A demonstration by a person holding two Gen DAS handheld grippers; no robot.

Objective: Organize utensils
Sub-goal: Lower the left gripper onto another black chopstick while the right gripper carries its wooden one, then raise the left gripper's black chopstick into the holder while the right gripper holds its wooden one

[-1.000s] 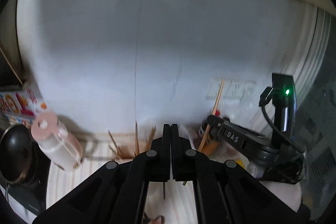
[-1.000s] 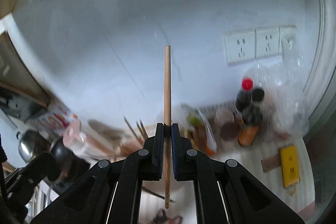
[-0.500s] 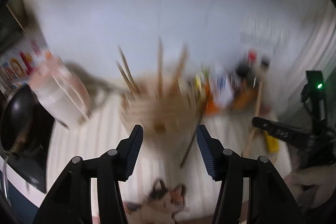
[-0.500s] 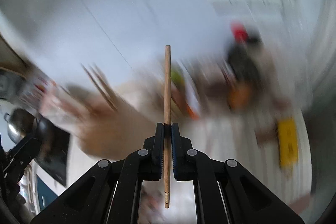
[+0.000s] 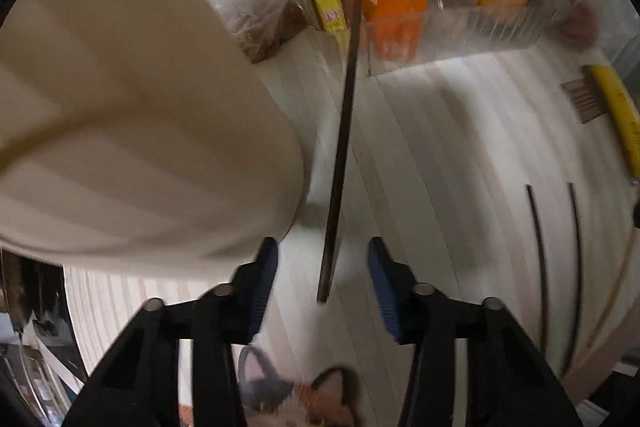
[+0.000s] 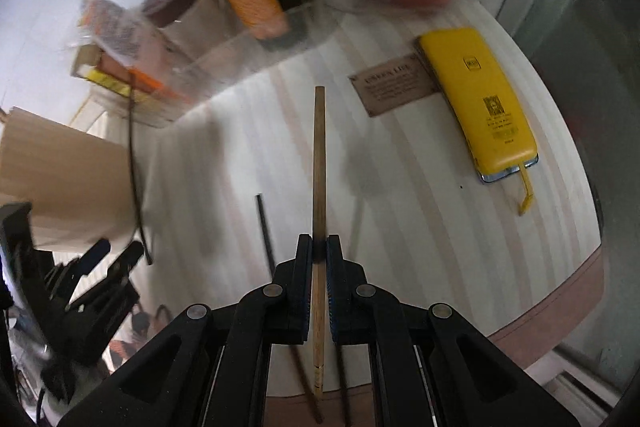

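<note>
My left gripper [image 5: 322,269] is open, low over the striped table, with a dark chopstick [image 5: 344,131] lying between its jaws and leaning toward the packets at the back. The big beige utensil holder [image 5: 132,99] fills the left of the left wrist view, right beside the gripper. Two more dark chopsticks [image 5: 538,259] lie on the table to the right. My right gripper [image 6: 319,255] is shut on a light wooden chopstick [image 6: 319,167] that points forward over the table. In the right wrist view the left gripper [image 6: 116,259] shows at lower left beside the holder [image 6: 60,179].
A clear tray [image 5: 452,35] holds orange and yellow packets and jars at the back. A yellow phone case [image 6: 480,99] and a brown card [image 6: 394,89] lie at the right. A dark chopstick [image 6: 266,231] lies on the table. The table's rounded edge [image 6: 560,291] runs at lower right.
Both grippers dropped from facing the wall to low over the table. The left gripper opened and now straddles a dark chopstick. The right gripper kept its wooden chopstick.
</note>
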